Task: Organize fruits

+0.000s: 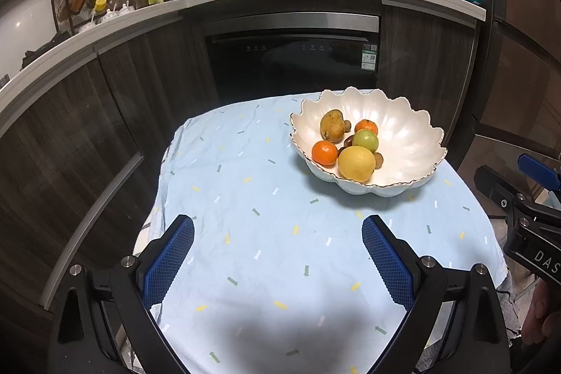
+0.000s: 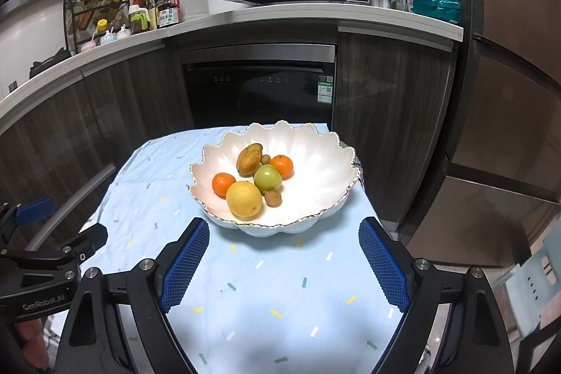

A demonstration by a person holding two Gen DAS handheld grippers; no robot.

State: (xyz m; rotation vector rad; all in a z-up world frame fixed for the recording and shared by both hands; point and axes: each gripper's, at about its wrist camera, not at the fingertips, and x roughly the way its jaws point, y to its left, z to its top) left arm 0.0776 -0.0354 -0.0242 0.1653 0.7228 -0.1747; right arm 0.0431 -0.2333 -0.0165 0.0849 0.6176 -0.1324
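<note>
Both units are parked low over the cloth, nothing in either. My left hand-held gripper (image 1: 277, 255) has its blue pads spread wide over bare tablecloth (image 1: 245, 198), released. My right hand-held gripper (image 2: 282, 255) is the same: jaws wide apart, empty, aimed straight at the bowl.

All the fruit sits in the white scalloped bowl (image 2: 315, 160), which stands on the cloth-covered counter toward its far right side. Inside it: a lemon (image 2: 243, 200) at the near rim, two tangerines (image 2: 223, 183) (image 2: 281, 165) either side, a green apple (image 2: 267, 177) in the middle, a brownish mango (image 2: 249, 158) at the back. There are also a few small brown fruits; one (image 2: 273, 198) lies just beside the lemon, and I can't tell what kind they are. The pieces touch each other in one cluster on the left half of the bowl; the right half is bare.

No loose fruit is on the cloth in either view. My read: either the gathering is finished or sorting out of the bowl hasn't begun. I can't say which.

The right unit is nearer to the bowl and lined up with it, so it's the natural one to reach in. The lemon is the closest target. It's round and smooth, so it could roll against the tangerine if pinched off-centre.
</note>
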